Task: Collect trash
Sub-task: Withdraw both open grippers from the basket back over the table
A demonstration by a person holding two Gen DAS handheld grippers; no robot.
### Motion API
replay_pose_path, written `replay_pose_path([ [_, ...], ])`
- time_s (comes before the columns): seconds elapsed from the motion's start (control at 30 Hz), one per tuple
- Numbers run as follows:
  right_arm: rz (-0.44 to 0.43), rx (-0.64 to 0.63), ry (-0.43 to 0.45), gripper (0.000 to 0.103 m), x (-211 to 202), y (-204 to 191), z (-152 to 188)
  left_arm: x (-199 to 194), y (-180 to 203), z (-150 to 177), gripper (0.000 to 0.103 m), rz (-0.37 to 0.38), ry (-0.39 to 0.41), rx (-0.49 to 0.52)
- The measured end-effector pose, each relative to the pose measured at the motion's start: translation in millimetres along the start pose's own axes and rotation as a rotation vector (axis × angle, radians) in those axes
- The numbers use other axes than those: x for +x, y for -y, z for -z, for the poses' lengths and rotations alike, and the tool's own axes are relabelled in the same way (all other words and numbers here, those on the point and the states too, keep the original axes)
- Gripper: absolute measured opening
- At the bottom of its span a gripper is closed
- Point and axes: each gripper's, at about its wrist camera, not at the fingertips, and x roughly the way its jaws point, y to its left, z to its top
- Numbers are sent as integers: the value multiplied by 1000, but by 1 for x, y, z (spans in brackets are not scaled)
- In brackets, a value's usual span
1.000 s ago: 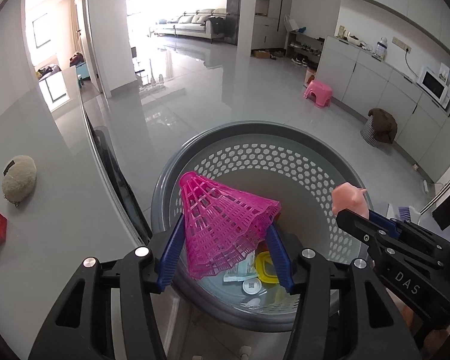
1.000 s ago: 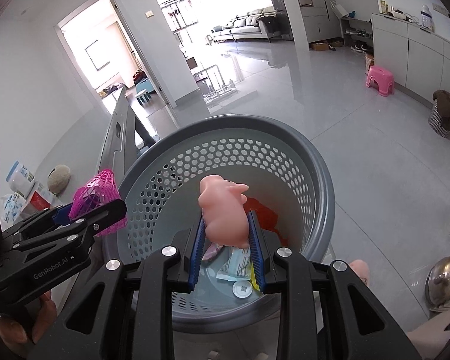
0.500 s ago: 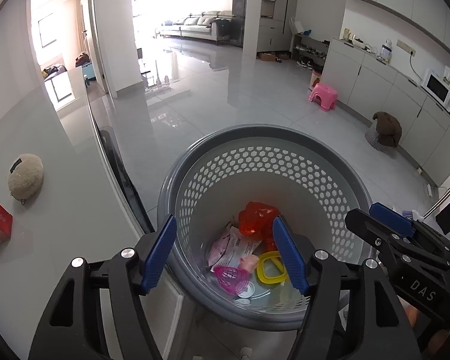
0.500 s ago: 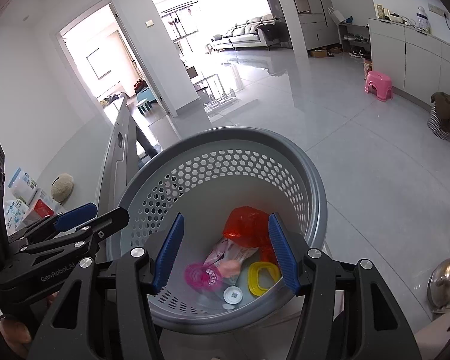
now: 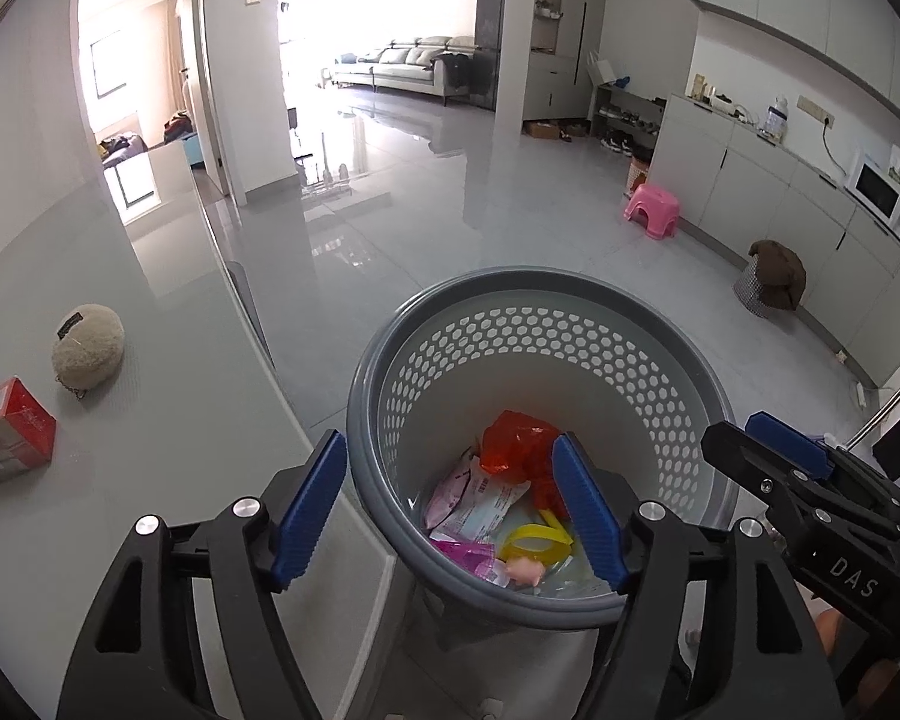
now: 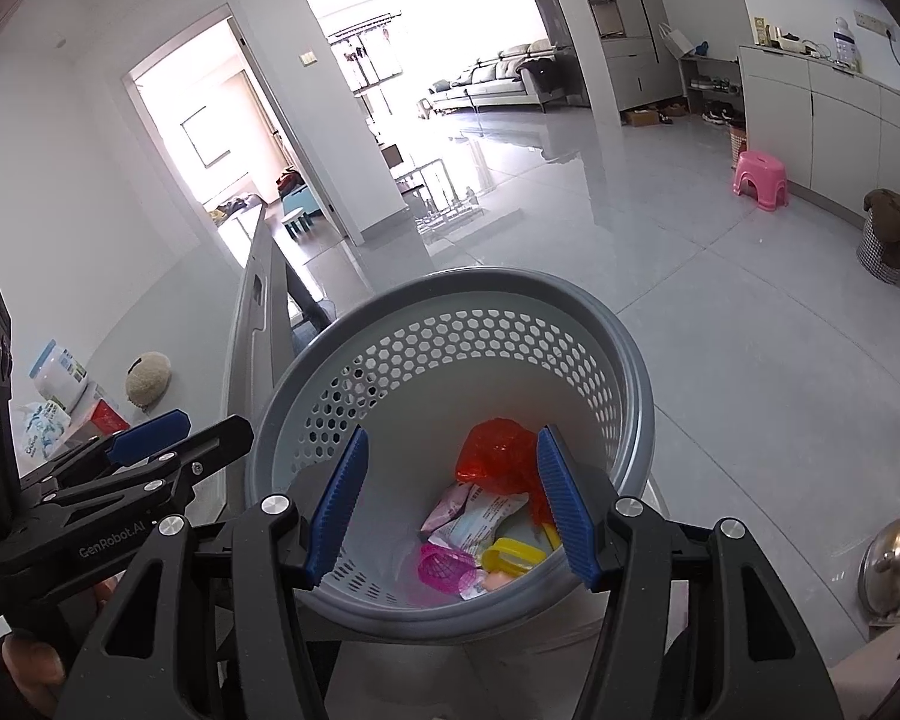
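**Both tongs spread and empty over the basket**

Left tongs (image 5: pixel 450 504): I read the blue pads as spread wide, nothing between them. They hang over the near rim of the grey perforated basket (image 5: pixel 510 288).

Right tongs (image 6: pixel 453 501): likewise spread, nothing pinched, over the same basket (image 6: pixel 450 282). In the left wrist view the right tongs (image 5: pixel 768 450) sit just to the right of the basket; in the right wrist view the left tongs (image 6: pixel 168 438) sit just to its left.

Trash, all at the bottom of the basket:
- pink shuttlecock (image 6: pixel 444 567), lying on its side at the near part of the floor
- small peach-pink figure (image 5: pixel 525 570), just right of the shuttlecock
- yellow ring-shaped piece (image 5: pixel 534 540), touching the figure's far side
- pale printed wrapper (image 5: pixel 480 498), middle of the pile
- crumpled red plastic bag (image 5: pixel 516 441), farthest back, against the wall

Outward: the bench (image 5: pixel 168 420) lies left of the basket. On it, well apart from the basket, I note a round beige pouch (image 5: pixel 87 345) and a red carton (image 5: pixel 12 432) nearer the left edge. Far right on the floor stands a pink stool (image 5: pixel 651 210).
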Motion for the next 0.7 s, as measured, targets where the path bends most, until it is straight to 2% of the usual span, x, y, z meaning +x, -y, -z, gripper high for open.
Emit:
replay_pose_path([
  [0.4, -26, -49, 15, 56, -21, -23, -1, -32, -28, 8, 71, -41, 42, -38],
  [0.7, -85, -106, 13, 60, -17, -58, -3, -58, -62, 17, 71, -99, 72, -89],
])
